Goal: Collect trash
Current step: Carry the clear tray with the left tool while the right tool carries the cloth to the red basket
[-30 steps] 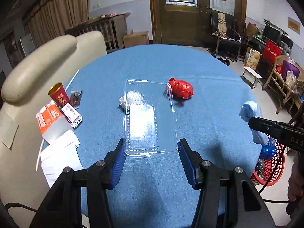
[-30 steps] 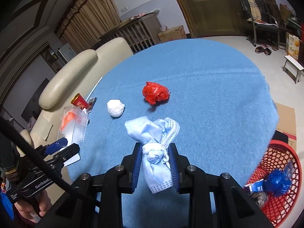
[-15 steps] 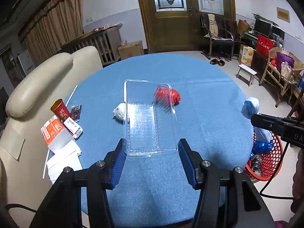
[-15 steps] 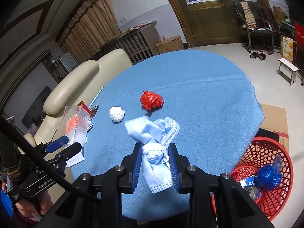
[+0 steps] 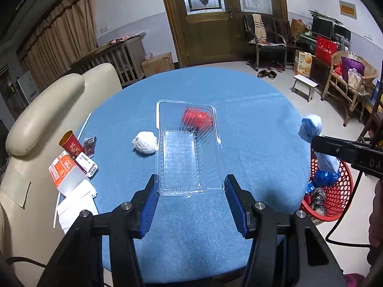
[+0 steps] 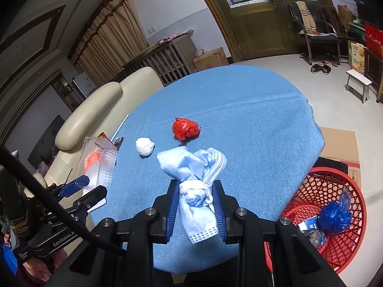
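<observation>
**Two loads held, basket off the table's right edge**

The left gripper (image 5: pixel 190 198) clamps a clear plastic tray (image 5: pixel 188 148); the right gripper (image 6: pixel 195 211) pinches a knotted blue face mask (image 6: pixel 195 179), nearer the red basket (image 6: pixel 335 215). The springy tray could slip or catch the basket's rim.

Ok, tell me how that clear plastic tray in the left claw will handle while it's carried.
The clear plastic tray looks thin and empty, so probably very light. The left claw pinches only its near end, and it juts out unsupported, so it seems fairly stiff, though it may flex or crackle. Its smooth walls could slip if the grip loosens.
</observation>
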Available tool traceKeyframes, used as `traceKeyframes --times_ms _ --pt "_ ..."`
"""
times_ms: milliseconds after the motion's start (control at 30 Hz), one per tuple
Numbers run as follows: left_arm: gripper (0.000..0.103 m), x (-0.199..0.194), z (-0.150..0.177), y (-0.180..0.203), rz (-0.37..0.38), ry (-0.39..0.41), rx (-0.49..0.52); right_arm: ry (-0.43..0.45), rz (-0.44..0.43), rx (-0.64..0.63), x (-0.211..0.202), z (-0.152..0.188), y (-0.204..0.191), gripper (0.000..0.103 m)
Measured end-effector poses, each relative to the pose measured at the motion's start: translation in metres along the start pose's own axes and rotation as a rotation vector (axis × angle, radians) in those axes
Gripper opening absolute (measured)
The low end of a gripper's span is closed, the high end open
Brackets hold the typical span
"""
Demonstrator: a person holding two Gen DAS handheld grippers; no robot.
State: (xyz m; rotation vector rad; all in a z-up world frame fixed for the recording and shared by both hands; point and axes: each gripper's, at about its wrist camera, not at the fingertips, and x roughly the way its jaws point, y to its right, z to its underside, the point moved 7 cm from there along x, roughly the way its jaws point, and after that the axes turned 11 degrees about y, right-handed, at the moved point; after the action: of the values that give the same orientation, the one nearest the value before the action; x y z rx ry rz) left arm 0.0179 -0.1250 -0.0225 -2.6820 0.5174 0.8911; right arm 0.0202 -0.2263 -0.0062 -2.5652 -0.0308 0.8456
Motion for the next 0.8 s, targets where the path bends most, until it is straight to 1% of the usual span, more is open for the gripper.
traceKeyframes --times_ms 400,800 --pt "0.057 0.001 0.0 0.019 0.018 -0.011 0.038 0.012 0.016 0.032 -0.012 0.001 0.018 0.03" --pt "0.057 0.001 0.001 0.027 0.019 -0.016 0.063 0.014 0.024 0.056 -0.018 0.005 0.031 0.03"
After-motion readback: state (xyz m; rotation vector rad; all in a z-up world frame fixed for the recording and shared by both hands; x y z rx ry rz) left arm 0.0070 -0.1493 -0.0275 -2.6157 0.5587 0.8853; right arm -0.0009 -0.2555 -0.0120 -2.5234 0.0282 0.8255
